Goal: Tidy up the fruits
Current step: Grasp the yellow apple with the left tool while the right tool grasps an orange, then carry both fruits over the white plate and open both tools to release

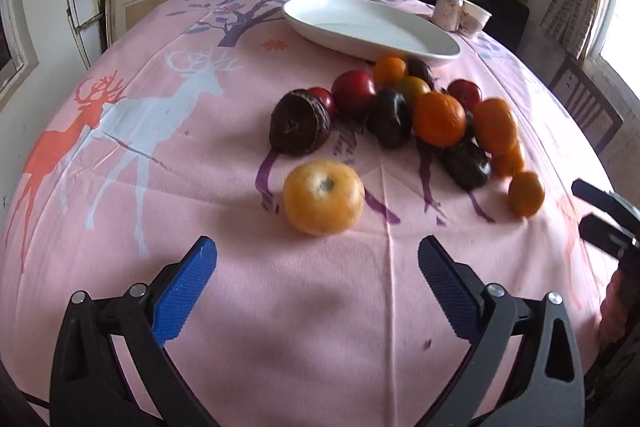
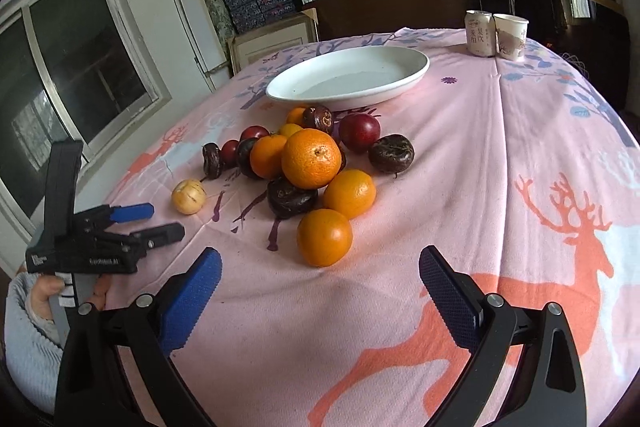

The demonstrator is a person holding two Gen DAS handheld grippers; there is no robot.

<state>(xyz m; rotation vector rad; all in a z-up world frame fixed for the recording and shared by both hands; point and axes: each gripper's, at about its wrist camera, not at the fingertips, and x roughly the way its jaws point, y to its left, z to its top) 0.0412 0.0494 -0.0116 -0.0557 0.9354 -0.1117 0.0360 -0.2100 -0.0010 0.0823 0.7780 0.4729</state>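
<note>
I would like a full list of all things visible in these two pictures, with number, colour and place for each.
white plate: one, white, empty, behind the fruit pile
oranges: at least five, orange, in and around the pile
red fruits: about three, dark red, in the pile
dark wrinkled fruits: about five, dark brown-purple, in and beside the pile
yellow fruit: one, yellow-orange, alone, nearest the left gripper
can: one, pale, far edge
paper cup: one, white, beside the can
tablecloth: one, pink with deer print
left gripper: open, empty
right gripper: open, empty
</note>
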